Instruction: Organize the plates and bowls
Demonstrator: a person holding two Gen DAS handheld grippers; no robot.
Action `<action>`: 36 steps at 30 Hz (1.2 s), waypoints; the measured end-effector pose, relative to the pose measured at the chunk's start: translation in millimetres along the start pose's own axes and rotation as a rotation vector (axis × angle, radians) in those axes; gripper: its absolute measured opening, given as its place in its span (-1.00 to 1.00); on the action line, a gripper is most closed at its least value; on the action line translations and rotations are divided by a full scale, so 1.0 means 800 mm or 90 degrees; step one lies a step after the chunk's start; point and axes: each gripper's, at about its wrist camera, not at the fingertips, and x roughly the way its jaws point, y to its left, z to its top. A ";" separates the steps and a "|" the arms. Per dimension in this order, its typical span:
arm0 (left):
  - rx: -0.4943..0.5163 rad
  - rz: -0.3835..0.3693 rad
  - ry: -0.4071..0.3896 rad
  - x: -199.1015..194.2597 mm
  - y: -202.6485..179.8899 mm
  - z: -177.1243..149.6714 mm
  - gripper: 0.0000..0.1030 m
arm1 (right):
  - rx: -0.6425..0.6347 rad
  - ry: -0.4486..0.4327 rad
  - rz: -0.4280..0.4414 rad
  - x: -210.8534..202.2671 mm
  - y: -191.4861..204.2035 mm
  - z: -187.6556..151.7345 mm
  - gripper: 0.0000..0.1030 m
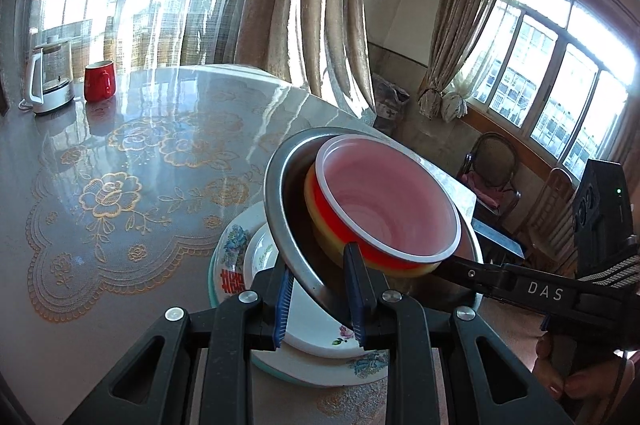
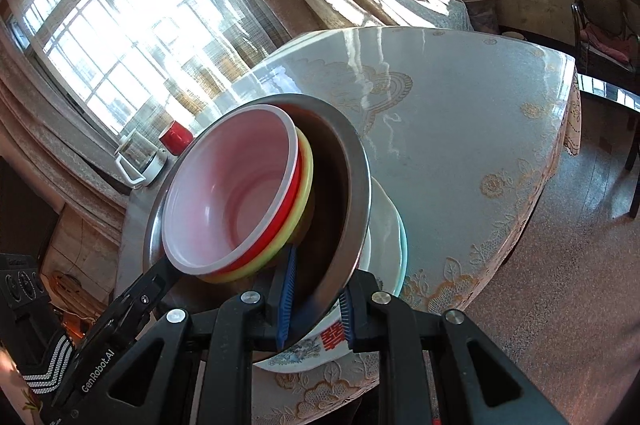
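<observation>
- Blue-padded fingers point(image 1: 280, 305) of my left gripper point(image 1: 320, 299) sit nearest the lens, nearly closed, pinching the rim of the steel bowl point(image 1: 288, 185); one pad is outside the wall, the other inside.
- On the opposite side, my right gripper point(image 2: 316, 301) does the same: jaws almost shut, the steel rim clamped between its blue pads point(image 2: 286, 289).
- Two grips on opposite rims make sense to me, since the bowl carries a load and would tip if held by one edge only.
- Nested inside the steel bowl are a red bowl with a pale pink inside point(image 1: 392, 197) and, under it, a yellow bowl point(image 1: 320, 217) showing only as a band of rim; both lean toward one side of the steel wall, so the whole stack is tilted.
- Below the steel bowl a floral plate point(image 1: 232, 257) with a red character lies on the table point(image 1: 140, 153), with a smaller white plate point(image 1: 260, 249) on it. Whether the steel bowl's base touches those plates I cannot tell; it looks just above or resting on them.
- My judgement: the bowls are being gathered over the plates into one pile, and the tilt needs levelling before letting go.
- Well apart, at the far edge of the table, stand a red mug point(image 1: 99, 81) and a white kettle point(image 1: 50, 77).
</observation>
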 end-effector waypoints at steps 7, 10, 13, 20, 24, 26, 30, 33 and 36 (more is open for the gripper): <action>-0.009 0.010 0.021 0.011 0.000 -0.010 -0.51 | 0.012 0.019 -0.008 0.013 -0.010 -0.004 -0.61; -0.013 0.015 0.028 0.014 0.002 -0.015 -0.51 | 0.015 0.029 -0.011 0.021 -0.010 -0.005 -0.60; -0.017 0.016 0.033 0.016 0.004 -0.019 -0.51 | 0.019 0.038 -0.013 0.027 -0.010 -0.008 -0.60; -0.023 0.022 0.035 0.018 0.007 -0.025 -0.51 | 0.015 0.044 -0.018 0.033 -0.006 -0.010 -0.58; -0.030 0.026 0.035 0.017 0.012 -0.026 -0.51 | 0.014 0.050 -0.017 0.038 -0.005 -0.008 -0.58; -0.033 0.027 0.036 0.017 0.012 -0.024 -0.51 | 0.013 0.052 -0.018 0.041 -0.003 -0.007 -0.58; -0.038 0.028 0.040 0.020 0.014 -0.022 -0.50 | 0.014 0.052 -0.018 0.044 -0.003 -0.005 -0.58; -0.042 0.030 0.043 0.021 0.015 -0.022 -0.49 | 0.016 0.053 -0.020 0.047 -0.004 -0.005 -0.58; -0.040 0.032 0.042 0.021 0.013 -0.023 -0.48 | 0.011 0.054 -0.022 0.048 -0.002 -0.006 -0.56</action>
